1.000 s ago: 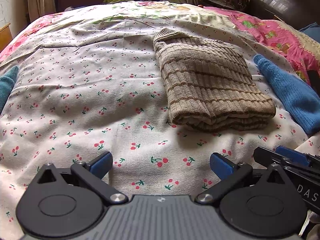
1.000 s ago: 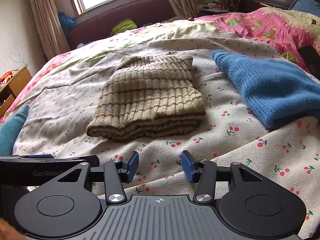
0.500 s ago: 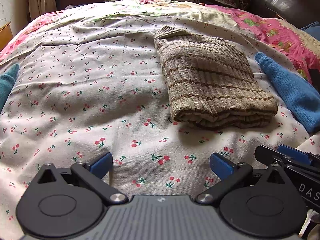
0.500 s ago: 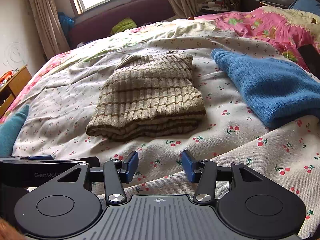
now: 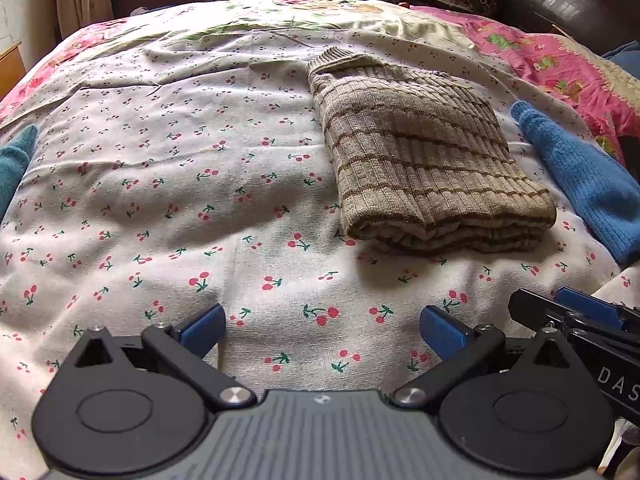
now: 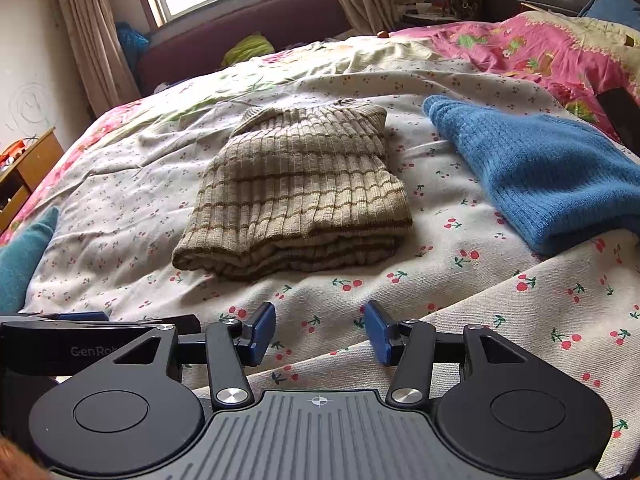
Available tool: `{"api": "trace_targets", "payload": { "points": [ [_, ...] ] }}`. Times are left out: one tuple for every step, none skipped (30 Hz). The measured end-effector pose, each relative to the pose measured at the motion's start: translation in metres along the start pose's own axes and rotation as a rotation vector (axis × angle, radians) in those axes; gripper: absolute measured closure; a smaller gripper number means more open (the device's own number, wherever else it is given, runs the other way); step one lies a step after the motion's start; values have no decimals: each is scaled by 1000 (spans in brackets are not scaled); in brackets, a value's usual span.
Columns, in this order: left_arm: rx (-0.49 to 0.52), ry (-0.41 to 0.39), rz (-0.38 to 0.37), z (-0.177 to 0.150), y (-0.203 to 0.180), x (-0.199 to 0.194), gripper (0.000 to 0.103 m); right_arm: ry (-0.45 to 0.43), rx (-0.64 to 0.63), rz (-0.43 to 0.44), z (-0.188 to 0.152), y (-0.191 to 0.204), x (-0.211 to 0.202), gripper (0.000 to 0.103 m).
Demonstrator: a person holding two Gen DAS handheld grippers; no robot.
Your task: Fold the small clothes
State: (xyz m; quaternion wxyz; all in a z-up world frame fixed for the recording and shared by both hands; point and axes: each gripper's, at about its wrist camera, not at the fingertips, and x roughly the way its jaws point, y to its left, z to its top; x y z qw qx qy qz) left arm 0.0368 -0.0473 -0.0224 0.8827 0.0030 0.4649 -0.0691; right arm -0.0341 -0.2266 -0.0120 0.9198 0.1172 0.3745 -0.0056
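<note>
Sweater (image 5: 424,160) lies folded on sheet (image 5: 160,184), blue knit (image 6: 536,176) beside it.

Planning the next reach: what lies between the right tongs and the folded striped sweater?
Only bare cherry-print sheet separates right tongs from striped sweater, per the right wrist view.

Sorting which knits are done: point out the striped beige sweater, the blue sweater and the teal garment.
striped beige sweater (image 6: 296,188): right wrist view, top folded layer.
blue sweater (image 6: 544,176): right wrist view, middle.
teal garment (image 5: 14,160): left wrist view, visible end.
</note>
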Motion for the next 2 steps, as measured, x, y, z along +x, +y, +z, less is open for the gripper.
{"api": "trace_targets", "payload": {
  "points": [
    [0, 1, 0, 0, 0, 0, 0, 0, 0, 0, 0, 0, 0, 54],
    [-1, 2, 0, -1, 0, 1, 0, 0, 0, 0, 0, 0, 0, 53]
  ]
}}
